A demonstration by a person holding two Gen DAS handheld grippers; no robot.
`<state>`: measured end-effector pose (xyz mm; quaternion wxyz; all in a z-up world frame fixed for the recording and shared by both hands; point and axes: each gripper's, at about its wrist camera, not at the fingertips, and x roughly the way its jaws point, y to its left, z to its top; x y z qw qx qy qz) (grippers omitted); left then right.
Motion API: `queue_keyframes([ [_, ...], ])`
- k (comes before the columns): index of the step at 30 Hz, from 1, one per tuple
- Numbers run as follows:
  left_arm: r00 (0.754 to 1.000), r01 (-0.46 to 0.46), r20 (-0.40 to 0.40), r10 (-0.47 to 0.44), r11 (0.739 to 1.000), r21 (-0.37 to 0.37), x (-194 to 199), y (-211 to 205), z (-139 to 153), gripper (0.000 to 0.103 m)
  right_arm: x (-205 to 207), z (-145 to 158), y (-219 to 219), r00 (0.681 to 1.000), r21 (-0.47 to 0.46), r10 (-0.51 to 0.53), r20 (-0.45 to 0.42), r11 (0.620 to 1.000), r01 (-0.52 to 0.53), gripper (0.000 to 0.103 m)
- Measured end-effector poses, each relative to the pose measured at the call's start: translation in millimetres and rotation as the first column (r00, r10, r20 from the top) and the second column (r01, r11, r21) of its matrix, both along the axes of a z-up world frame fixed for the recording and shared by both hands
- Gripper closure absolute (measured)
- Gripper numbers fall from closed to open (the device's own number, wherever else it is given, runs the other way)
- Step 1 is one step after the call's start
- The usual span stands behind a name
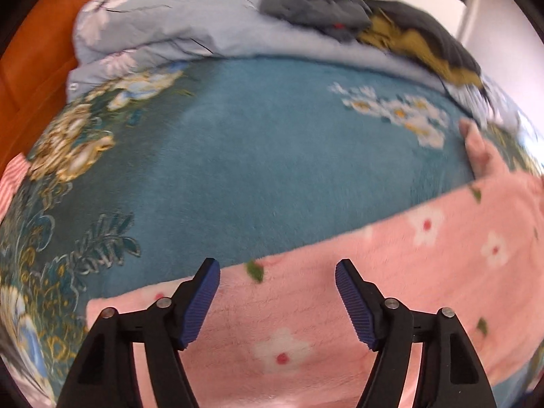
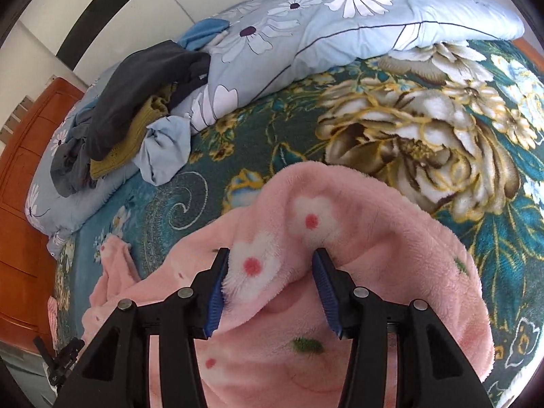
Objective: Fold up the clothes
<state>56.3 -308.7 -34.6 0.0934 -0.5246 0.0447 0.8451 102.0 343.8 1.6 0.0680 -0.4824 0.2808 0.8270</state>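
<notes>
A teal floral plush blanket covers the bed and fills both views. A pale blue flowered quilt lies bunched along the top, dark and mustard clothes heaped at upper left. The orange wooden headboard stands at left. The pink fleece garment spreads across the lower frame. The right gripper grips a fold of it; the left gripper hovers over it, fingers apart.

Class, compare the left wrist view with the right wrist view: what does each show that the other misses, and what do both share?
Left wrist only: the open left claw over flat pink fleece, and a red-striped cloth.

Right wrist only: the right claw around a raised fleece fold, and a large cream peony print.

Both: the pink floral fleece garment, teal floral blanket, light blue quilt, dark clothes pile.
</notes>
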Motion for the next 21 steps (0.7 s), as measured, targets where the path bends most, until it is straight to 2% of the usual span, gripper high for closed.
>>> queue_keyframes([
  [3,0.997,0.066,0.041,-0.066,0.998,-0.015,-5,2,-11,0.026,5,-2,-3,1.000,0.005,0.000,0.001,1.000,0.000,0.053],
  [5,0.996,0.078,0.033,-0.077,0.997,-0.016,-4,1,-11,0.026,8,-1,-5,1.000,0.022,0.006,0.001,1.000,-0.006,0.060],
  [7,0.996,0.084,0.024,-0.083,0.996,-0.025,-2,3,-12,0.027,9,-2,-7,1.000,0.033,0.017,0.002,0.999,-0.017,0.076],
  [9,0.995,0.095,0.012,-0.094,0.995,-0.041,1,7,-12,0.028,12,-2,-8,1.000,0.025,0.030,-0.007,0.999,-0.030,0.086],
  [12,0.995,0.098,-0.005,-0.099,0.994,-0.050,5,12,-11,0.044,18,-2,-9,0.999,0.007,0.046,-0.027,0.999,-0.046,0.091],
  [14,0.996,0.089,-0.019,-0.090,0.995,-0.048,9,16,-10,0.062,23,-1,-7,0.998,-0.012,0.049,-0.049,0.999,-0.049,0.091],
  [15,0.997,0.077,-0.026,-0.079,0.996,-0.055,11,19,-10,0.066,25,-1,-6,0.997,-0.021,0.051,-0.058,0.998,-0.052,0.092],
  [17,0.998,0.051,-0.045,-0.055,0.996,-0.073,16,26,-10,0.089,30,-1,-4,0.996,-0.039,0.053,-0.078,0.998,-0.056,0.092],
  [19,0.997,0.017,-0.068,-0.024,0.996,-0.092,20,33,-7,0.097,35,0,-2,0.993,-0.061,0.055,-0.105,0.996,-0.062,0.093],
  [21,0.996,-0.019,-0.094,0.010,0.995,-0.097,25,36,-3,0.098,39,4,-1,0.989,-0.074,0.061,-0.135,0.995,-0.071,0.094],
])
